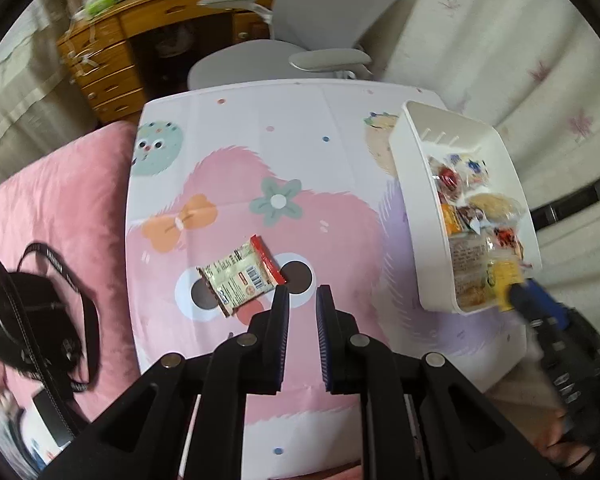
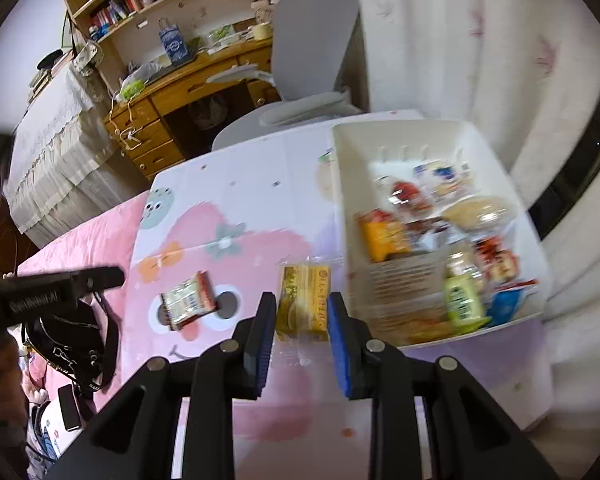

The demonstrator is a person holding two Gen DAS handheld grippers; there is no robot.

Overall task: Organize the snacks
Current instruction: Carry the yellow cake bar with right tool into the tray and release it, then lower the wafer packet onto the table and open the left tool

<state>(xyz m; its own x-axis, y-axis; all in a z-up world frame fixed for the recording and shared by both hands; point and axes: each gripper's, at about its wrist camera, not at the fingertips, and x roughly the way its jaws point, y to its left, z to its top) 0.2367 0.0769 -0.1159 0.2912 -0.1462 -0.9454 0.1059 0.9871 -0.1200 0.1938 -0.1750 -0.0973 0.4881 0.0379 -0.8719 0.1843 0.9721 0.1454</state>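
Right gripper (image 2: 302,312), low centre of its own view: jaws part-spread, pinching a yellow snack packet (image 2: 305,300) by its clear wrapper edges. Packet hangs upright between the blue pads, above the table, just left of the white bin (image 2: 340,200). In the left wrist view the same packet shows as a yellow blur at the bin's near corner, lower right of frame.

Left gripper (image 1: 302,300), low centre of its view: jaws at their closest, a narrow gap showing between the pads, nothing in it. It hovers over the cartoon-print table cover (image 1: 240,120).

One packet left loose: a red-edged snack packet (image 1: 242,276), label side up, lying flat on the cover just above and left of the left fingertips, on the printed eyes. Same packet sits mid-left in the right wrist view.

The bin, right side of both frames, already holds a heap of mixed wrapped snacks.

Step in hand, as I judge it: carrying the yellow packet to the bin. Next move calls for shifting it rightward over the bin wall, then spreading the jaws to drop it. The left gripper would need to open before taking the red-edged one.
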